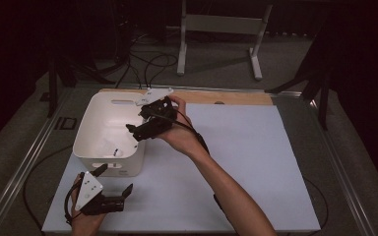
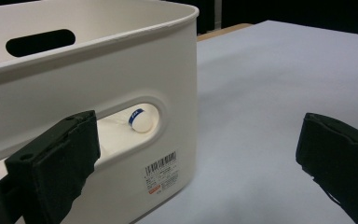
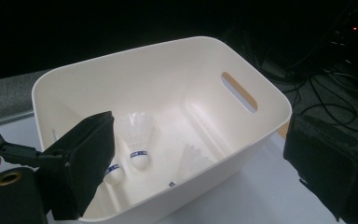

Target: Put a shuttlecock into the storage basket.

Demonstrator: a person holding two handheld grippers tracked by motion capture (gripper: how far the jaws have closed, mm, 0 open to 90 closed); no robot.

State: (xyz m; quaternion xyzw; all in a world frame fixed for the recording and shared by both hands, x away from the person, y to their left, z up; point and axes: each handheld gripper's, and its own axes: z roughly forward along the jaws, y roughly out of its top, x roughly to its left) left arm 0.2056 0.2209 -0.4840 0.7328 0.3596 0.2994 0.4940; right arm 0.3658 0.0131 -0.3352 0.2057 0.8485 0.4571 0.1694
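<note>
1. High view: a white basket (image 1: pixel 109 132) sits on the left part of the pale surface (image 1: pixel 246 162). The right tongs (image 1: pixel 139 131) hang over the basket's right rim, angled down toward its inside, jaws spread with nothing between them. The left tongs (image 1: pixel 114 179) lie low on the surface just in front of the basket's near wall, jaws spread and empty. Small white shapes with a blue mark lie on the basket floor, too small to tell apart here.

2. Left gripper view: the two black jaws stand wide apart, gripping nothing. The basket's near wall (image 2: pixel 121 79) is just ahead, and through its handle slot shows a shuttlecock (image 2: pixel 140 122), its white cork ringed with a blue band.

3. Right gripper view: the jaws are wide apart above the open basket (image 3: pixel 242 65). Inside, on the floor, lie three shuttlecocks: one (image 3: pixel 139 140) with feathers up toward the far wall, another (image 3: pixel 113 173) partly behind the left jaw, and a third (image 3: pixel 191 161) lying to their right.
</note>
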